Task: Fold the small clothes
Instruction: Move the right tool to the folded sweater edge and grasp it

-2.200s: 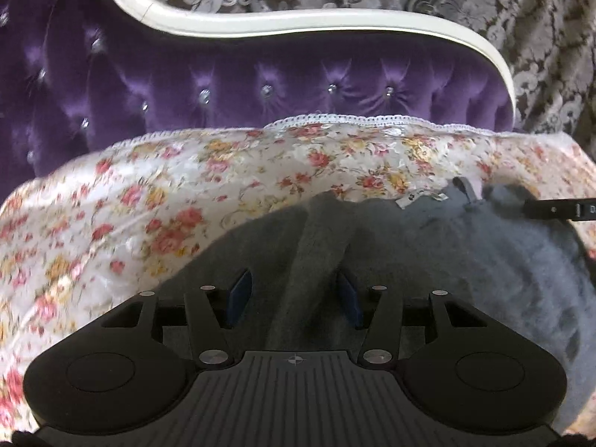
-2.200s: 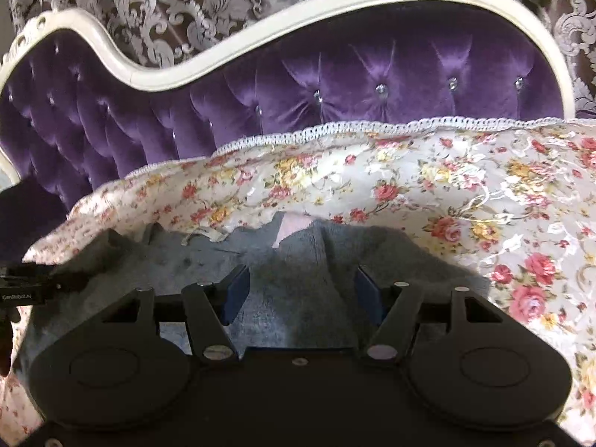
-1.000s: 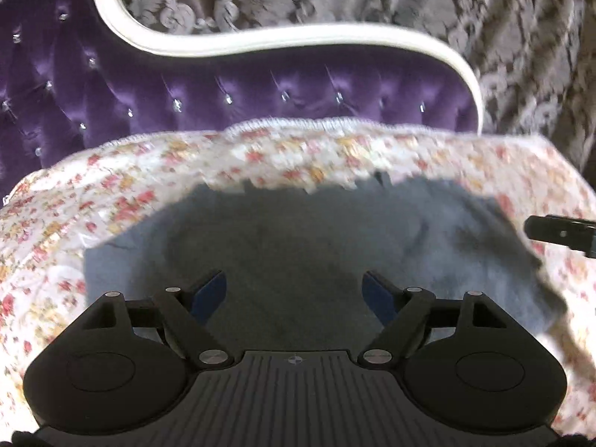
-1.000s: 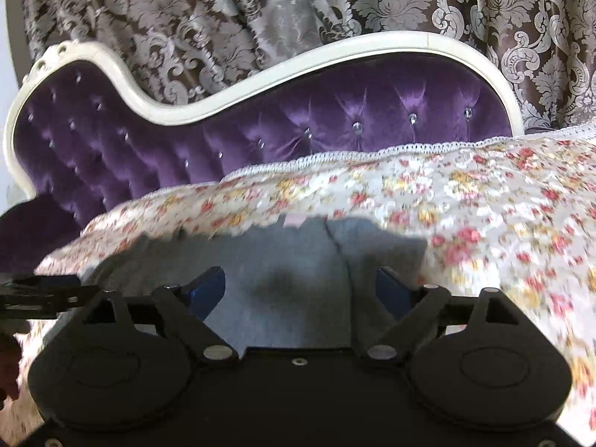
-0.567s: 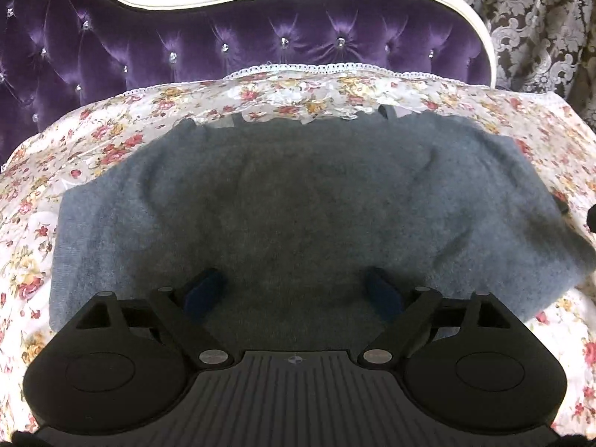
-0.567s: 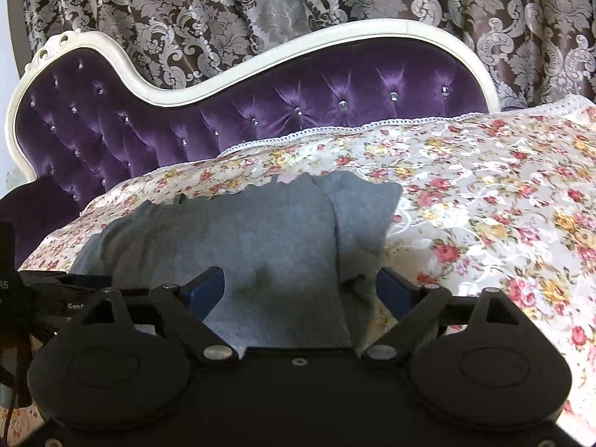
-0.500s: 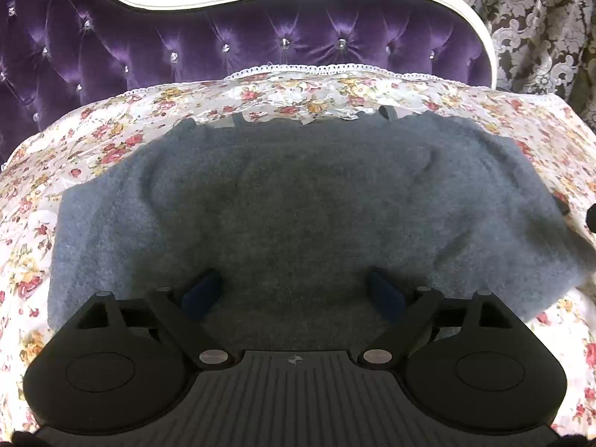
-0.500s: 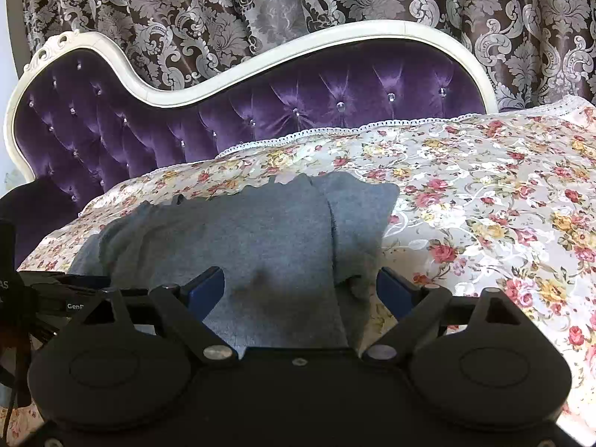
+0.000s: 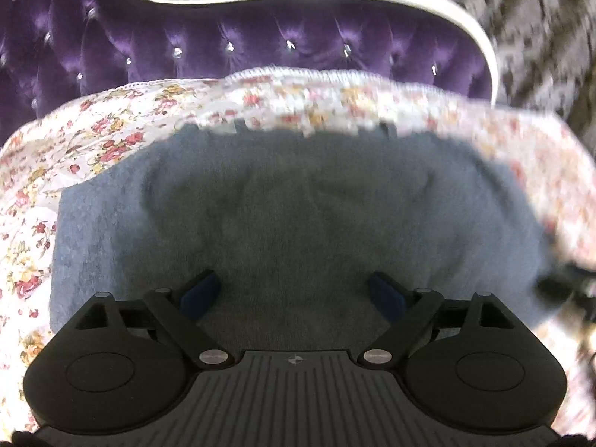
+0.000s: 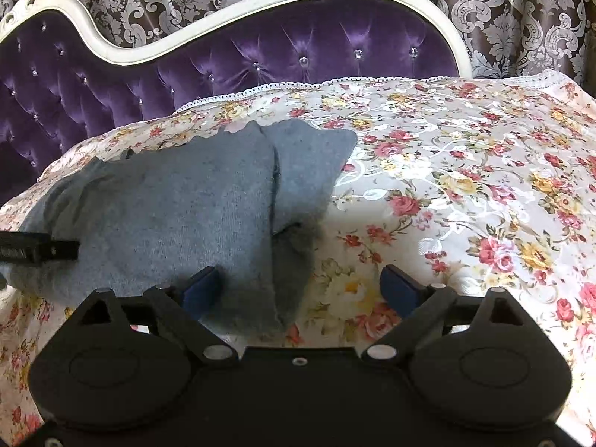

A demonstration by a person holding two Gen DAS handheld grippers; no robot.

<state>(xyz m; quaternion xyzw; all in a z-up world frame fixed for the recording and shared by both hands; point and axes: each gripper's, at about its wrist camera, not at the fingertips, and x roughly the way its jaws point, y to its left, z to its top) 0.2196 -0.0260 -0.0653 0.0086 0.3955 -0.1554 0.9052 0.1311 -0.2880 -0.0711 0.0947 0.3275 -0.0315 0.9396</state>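
The grey knit garment [image 10: 178, 216] lies spread flat on the floral bedspread [image 10: 465, 171], its far edge short of the purple tufted headboard [image 10: 298, 56], probably laid open so that a fold can be started from its sides. The left gripper [image 9: 292, 292] hangs over the garment's middle with its fingers wide, touching nothing and holding nothing; its jaws have just been opening, with only flat cloth beneath them. The right gripper [image 10: 294, 290] hovers at the garment's right edge, where a narrow flap is already turned over the body; its fingers are spread wide too and have just been opening further, the left finger over the cloth and the right one over bare bedspread, so the garment's near right corner sits between them ungripped. Right of the garment the bedspread is open and flat, giving plenty of room; behind it the headboard closes the space off.
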